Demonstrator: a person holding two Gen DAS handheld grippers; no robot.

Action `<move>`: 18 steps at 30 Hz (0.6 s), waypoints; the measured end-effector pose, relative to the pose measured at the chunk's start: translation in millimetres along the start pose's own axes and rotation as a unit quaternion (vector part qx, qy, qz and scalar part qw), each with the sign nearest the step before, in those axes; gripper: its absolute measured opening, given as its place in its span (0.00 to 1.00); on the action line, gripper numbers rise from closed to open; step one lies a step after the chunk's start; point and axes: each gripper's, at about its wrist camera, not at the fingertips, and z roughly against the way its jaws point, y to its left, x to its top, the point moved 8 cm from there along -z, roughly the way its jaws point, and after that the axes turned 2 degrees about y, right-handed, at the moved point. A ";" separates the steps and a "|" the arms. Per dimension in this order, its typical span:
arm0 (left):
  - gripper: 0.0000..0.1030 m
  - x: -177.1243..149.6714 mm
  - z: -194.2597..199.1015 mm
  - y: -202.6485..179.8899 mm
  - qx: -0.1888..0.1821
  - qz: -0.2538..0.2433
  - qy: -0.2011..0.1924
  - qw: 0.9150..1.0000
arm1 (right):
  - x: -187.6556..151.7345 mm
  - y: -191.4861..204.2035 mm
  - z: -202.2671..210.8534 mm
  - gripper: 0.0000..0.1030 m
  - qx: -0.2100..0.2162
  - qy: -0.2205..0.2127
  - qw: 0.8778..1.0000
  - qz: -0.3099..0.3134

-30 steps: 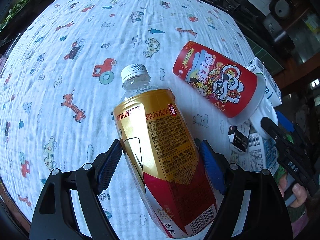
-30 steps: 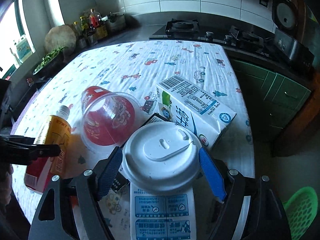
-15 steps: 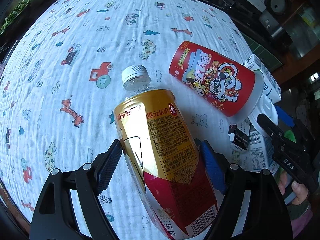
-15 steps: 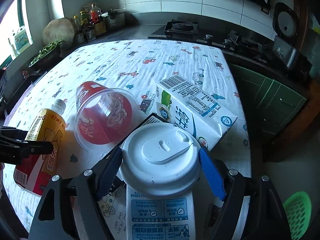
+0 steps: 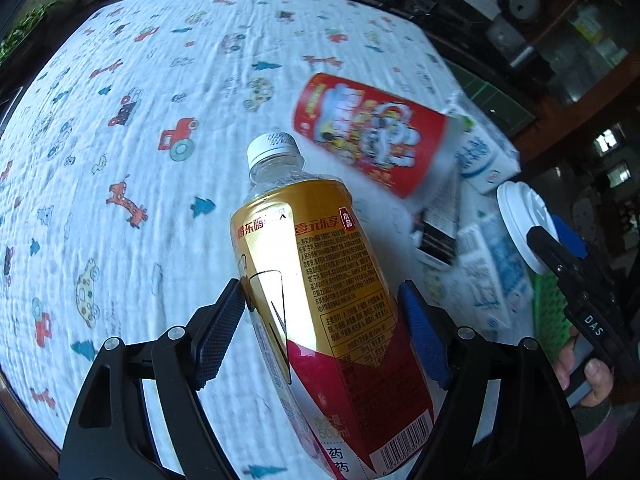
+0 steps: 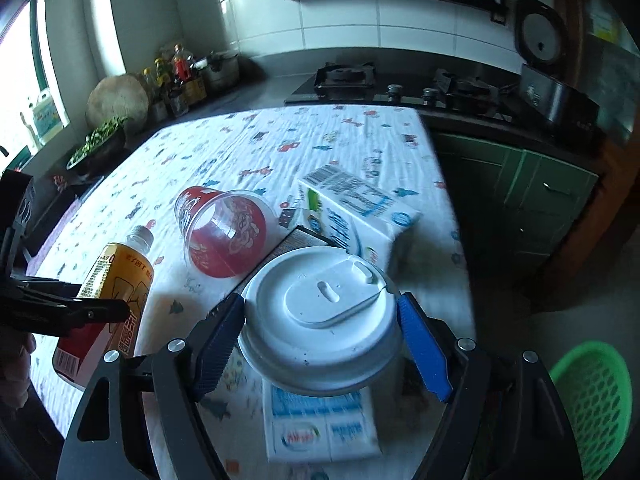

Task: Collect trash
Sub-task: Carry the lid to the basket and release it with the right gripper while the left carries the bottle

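Observation:
My left gripper (image 5: 320,292) is shut on a gold and red plastic bottle (image 5: 316,248) with a white cap, held tilted above the patterned tablecloth (image 5: 120,168). My right gripper (image 6: 320,302) is shut on a white-lidded cup (image 6: 320,312); the lid faces the camera and hides the cup's body. In the right wrist view the bottle (image 6: 116,276) shows at the left in the left gripper (image 6: 80,312). A red printed cup (image 5: 368,136) lies on its side on the cloth, its mouth (image 6: 226,232) towards me. Beside it lies a white and blue milk carton (image 6: 360,208).
A flattened blue and white carton (image 6: 320,428) and a dark packet (image 5: 436,236) lie near the table's front right. A green basket (image 6: 592,396) stands on the floor to the right. A stove (image 6: 400,80) and counter run behind the table.
Both grippers have risen with their loads: the bottle and the lidded cup now hang higher over the cloth. The red cup and the cartons look further off and have not moved.

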 end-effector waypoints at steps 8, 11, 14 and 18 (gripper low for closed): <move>0.74 -19.0 24.0 -51.4 -0.030 -0.050 -0.022 0.998 | -36.9 -57.6 45.2 0.73 -0.043 -0.012 0.997 -0.059; 0.74 -21.8 26.8 -76.2 -0.045 -0.072 -0.025 0.996 | -56.8 -91.4 61.0 0.73 -0.070 -0.010 0.994 -0.089; 0.74 -26.2 27.8 -104.3 -0.058 -0.095 -0.025 0.993 | -79.2 -125.9 76.9 0.73 -0.097 -0.005 0.988 -0.120; 0.74 -28.9 27.9 -141.2 -0.074 -0.125 -0.025 0.989 | -109.7 -168.3 95.7 0.73 -0.127 0.006 0.979 -0.162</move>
